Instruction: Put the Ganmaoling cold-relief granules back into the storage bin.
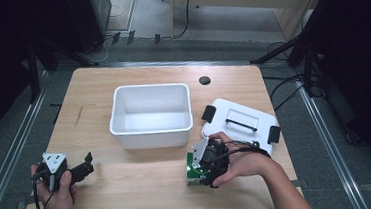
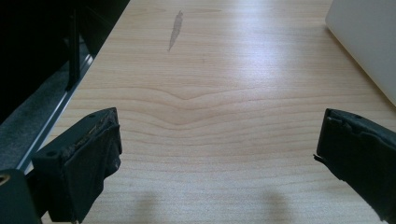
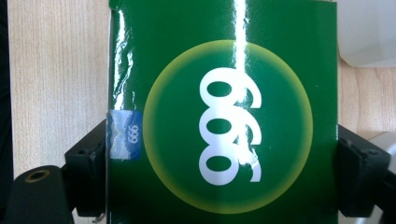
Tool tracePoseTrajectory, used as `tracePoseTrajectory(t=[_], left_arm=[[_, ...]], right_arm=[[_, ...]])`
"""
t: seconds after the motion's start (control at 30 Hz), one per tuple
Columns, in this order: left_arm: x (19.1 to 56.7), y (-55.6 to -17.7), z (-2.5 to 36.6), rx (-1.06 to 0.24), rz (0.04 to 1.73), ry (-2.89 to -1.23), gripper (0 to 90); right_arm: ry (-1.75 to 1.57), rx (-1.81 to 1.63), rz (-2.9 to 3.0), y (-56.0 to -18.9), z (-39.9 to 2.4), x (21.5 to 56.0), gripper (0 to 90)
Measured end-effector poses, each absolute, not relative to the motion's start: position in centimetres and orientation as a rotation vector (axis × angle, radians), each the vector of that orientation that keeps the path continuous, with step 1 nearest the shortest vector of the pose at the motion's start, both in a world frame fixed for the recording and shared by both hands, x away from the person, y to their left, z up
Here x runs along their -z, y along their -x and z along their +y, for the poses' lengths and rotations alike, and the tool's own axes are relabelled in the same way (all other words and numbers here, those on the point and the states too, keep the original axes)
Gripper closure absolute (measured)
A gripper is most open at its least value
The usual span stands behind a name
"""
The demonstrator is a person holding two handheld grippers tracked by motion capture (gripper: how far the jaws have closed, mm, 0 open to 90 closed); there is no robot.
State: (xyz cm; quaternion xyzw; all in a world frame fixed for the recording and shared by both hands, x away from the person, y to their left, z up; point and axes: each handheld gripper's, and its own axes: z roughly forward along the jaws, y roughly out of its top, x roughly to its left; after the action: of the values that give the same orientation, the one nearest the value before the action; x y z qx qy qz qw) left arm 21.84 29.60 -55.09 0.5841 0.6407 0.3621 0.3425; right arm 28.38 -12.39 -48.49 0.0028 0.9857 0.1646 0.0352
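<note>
The right gripper's (image 1: 199, 171) jaws stand on either side of the green box (image 3: 224, 112), touching its edges, on the table (image 1: 139, 183) before the white bin (image 1: 151, 115), beside the lid (image 1: 242, 122). The left gripper (image 2: 219, 154) gapes over bare wood.

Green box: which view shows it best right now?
The right gripper view: the green box sits between that tool's jaws, its round 999 label readable. The high view shows a green sliver under the right tool.

A glossy green box (image 3: 224, 116) printed with white "999" in a yellow-edged circle lies flat on the counter (image 1: 144, 178).
</note>
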Motion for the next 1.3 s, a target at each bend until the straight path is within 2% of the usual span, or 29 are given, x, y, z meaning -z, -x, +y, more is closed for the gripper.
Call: tracePoseTrajectory(t=[0.47, 1.3], left_arm=[[55.1, -21.9, 29.6, -0.940, 1.665, -1.519, 0.6], [55.1, -21.9, 29.6, -0.944, 1.665, -1.522, 0.6]], right_arm=[[0.016, -0.564, 2.995, -28.4, -12.4, 47.9, 16.0], [0.001, -0.570, 2.961, -29.4, -14.7, 42.5, 15.8]])
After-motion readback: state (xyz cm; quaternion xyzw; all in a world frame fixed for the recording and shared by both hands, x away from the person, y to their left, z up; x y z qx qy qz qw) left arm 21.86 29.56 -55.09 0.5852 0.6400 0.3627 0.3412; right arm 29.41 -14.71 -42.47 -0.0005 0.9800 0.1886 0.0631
